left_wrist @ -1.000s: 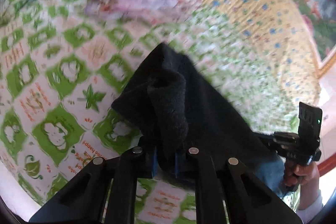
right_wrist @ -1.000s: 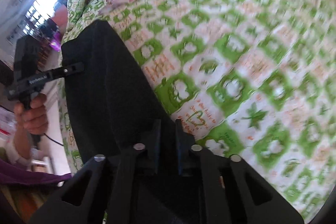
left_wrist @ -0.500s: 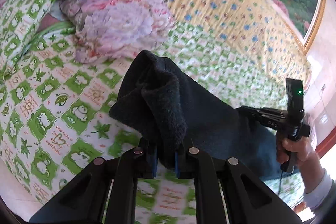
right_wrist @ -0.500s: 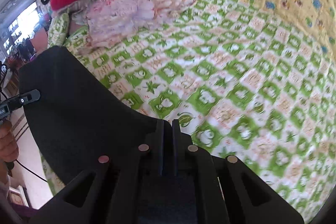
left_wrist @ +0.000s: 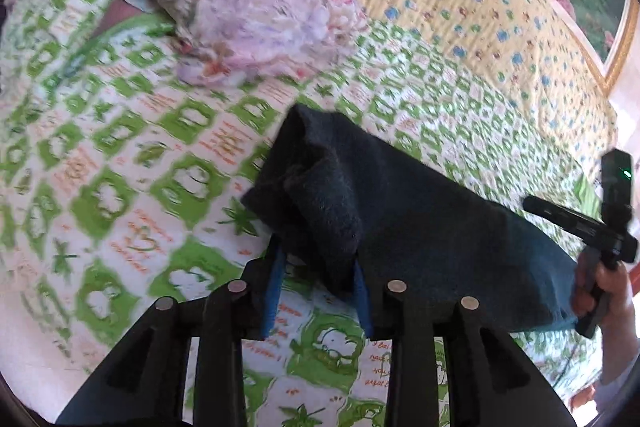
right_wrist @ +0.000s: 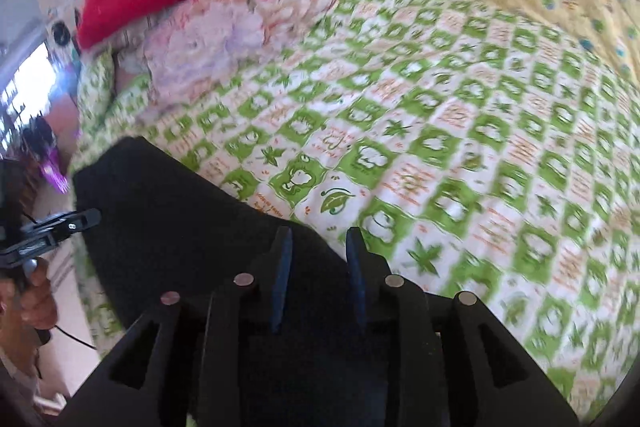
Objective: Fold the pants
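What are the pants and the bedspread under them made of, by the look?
Pants: dark, matte, fuzzy nap at the bunched end, probably fleece or brushed knit. Bedspread: thin printed woven cloth, likely cotton, flat and matte with green squares; blur hides the weave.

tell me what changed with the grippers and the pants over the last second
Both grippers have just been opening. The left gripper, clamped on a bunched fold of the pants before, now has its jaws apart with the fold loose between them. The right gripper has let go too, the cloth lying under its spread fingers. The pants stay on the green quilt, the pile of bedding unmoved.
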Motion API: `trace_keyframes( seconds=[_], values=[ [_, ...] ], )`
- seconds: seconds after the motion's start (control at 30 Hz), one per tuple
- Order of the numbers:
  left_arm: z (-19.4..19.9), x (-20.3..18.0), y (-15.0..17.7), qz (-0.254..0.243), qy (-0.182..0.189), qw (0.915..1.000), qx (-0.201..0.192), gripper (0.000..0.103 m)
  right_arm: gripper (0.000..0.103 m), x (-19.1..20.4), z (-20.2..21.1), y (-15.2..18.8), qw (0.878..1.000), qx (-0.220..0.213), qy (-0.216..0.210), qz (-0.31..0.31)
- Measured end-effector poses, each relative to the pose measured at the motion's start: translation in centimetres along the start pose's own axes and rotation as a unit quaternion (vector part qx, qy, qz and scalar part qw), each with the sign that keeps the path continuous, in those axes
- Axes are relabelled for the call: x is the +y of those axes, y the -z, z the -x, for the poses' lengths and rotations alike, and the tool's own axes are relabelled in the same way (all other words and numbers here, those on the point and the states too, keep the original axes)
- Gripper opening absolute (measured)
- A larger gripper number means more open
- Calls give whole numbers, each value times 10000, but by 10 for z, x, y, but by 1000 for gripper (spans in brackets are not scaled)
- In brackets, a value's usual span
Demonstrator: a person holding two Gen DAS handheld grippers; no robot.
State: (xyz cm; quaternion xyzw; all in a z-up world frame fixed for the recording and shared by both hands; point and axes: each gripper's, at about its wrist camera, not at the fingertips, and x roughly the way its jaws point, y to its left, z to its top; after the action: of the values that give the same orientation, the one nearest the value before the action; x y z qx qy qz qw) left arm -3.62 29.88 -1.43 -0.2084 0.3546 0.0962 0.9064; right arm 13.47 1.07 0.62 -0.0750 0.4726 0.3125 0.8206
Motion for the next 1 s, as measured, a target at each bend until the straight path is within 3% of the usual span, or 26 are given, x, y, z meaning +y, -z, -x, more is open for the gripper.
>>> trace_keyframes(
  seconds=[0.2,0.3,0.63,1.0],
  values=[
    [32,-8,-9,14,-317,9984,-475,39,30,-15,41,22,9989,-165,-77,-435],
    [44,-13,-17,139,-19,9982,-585,42,31,-22,57,35,9976,-192,-135,-653],
    [23,-93,-6,-587,681,9959,-118,44,36,-46,101,89,9916,-305,113,-1254],
    [-2,-175,12,-1287,1347,9819,344,48,41,-69,142,131,9818,-503,472,-1770]
  ],
)
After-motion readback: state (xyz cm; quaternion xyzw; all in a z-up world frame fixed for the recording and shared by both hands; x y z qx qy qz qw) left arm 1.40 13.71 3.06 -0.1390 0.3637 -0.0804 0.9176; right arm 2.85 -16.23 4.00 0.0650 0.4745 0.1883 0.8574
